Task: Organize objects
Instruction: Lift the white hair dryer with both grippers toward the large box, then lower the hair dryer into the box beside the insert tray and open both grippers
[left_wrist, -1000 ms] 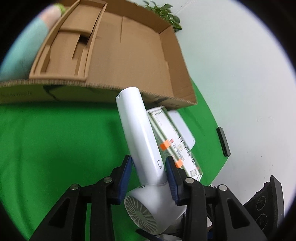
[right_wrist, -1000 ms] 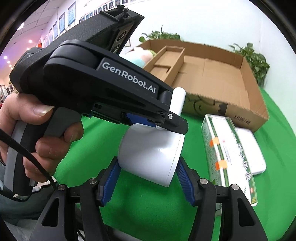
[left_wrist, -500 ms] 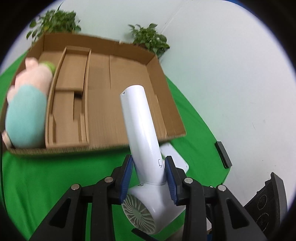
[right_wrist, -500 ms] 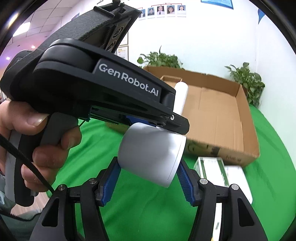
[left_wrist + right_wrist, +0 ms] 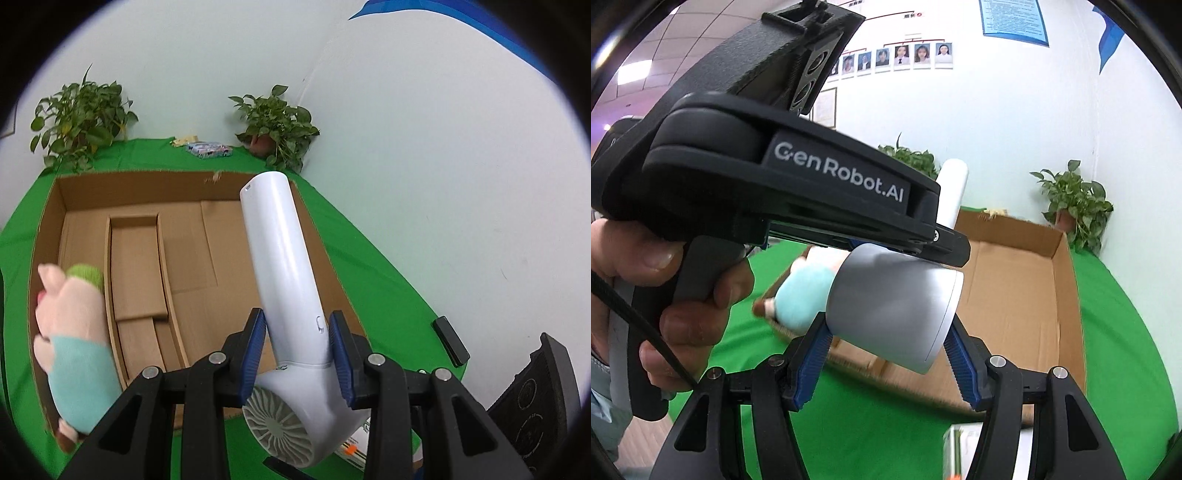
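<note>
Left wrist view: left gripper [image 5: 297, 350] clenched on the handle of the white hair dryer [image 5: 284, 273], blue pads pressing both sides just above the fan grille; dryer held in the air, handle pointing to 12 o'clock over the cardboard box [image 5: 332, 266]. Plush pig [image 5: 74, 332] lies in the box's compartment at 9 o'clock; the wide section under the dryer is bare. Judged step: carrying the dryer to the box. Next move likely calls for lowering into that bare section, both grips letting go together, clear of the divider [image 5: 162, 266]. Green cloth [image 5: 388, 288] covers the table; two potted plants [image 5: 277, 125] at 11 and 12 o'clock against a white wall; a small black block [image 5: 450, 341] at 3 o'clock. Right wrist view: right gripper [image 5: 886, 362] grasps the dryer's barrel, pads on either side; left gripper's body, held in a hand [image 5: 665, 295], fills 10 o'clock. Box at 3 o'clock; portrait photos [image 5: 905, 55] on the wall at 12.
</note>
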A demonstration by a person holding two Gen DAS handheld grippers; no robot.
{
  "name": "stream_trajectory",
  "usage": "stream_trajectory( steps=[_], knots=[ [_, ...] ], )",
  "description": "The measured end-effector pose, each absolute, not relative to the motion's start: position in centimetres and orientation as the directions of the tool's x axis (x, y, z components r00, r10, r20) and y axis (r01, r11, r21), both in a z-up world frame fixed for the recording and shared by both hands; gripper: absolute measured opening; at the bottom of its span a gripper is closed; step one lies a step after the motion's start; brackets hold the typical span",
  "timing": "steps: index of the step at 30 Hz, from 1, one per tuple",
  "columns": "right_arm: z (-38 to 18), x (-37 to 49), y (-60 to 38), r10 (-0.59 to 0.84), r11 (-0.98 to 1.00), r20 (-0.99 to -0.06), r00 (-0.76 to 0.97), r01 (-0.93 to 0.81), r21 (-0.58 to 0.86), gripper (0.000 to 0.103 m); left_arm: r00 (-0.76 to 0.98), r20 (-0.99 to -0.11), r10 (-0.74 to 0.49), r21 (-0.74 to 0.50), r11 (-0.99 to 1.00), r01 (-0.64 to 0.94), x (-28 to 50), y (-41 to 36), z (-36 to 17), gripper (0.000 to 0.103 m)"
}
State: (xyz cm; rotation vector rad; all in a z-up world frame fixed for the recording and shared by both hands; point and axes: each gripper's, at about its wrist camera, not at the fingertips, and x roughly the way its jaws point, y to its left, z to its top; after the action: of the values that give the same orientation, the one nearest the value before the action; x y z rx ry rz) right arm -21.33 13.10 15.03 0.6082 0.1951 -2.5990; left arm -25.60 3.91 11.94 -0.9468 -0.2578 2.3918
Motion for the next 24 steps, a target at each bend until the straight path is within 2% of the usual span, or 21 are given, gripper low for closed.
stream_trajectory(
  steps=[9,20,24],
  knots=[
    [16.0,-25.8,13.1,-0.423,-0.881,-0.477,-0.771,0.474,0.015,0.058,-0.587,-0.601,0.543,-0.360,-0.839,-0.407,-29.0,3.7,11.7,0.034],
    [8.8,-31.5,12.8,-0.463,-0.864,-0.613,-0.640,0.479,0.153,0.058,-0.467,-0.724,0.508,-0.412,-0.861,-0.298,-33.5,3.2,3.4,0.034],
    [6.3,-31.8,12.9,-0.458,-0.864,-0.644,-0.612,0.478,0.160,0.058,-0.429,-0.759,0.490,-0.405,-0.871,-0.277,-34.5,3.6,1.3,0.034]
  ],
)
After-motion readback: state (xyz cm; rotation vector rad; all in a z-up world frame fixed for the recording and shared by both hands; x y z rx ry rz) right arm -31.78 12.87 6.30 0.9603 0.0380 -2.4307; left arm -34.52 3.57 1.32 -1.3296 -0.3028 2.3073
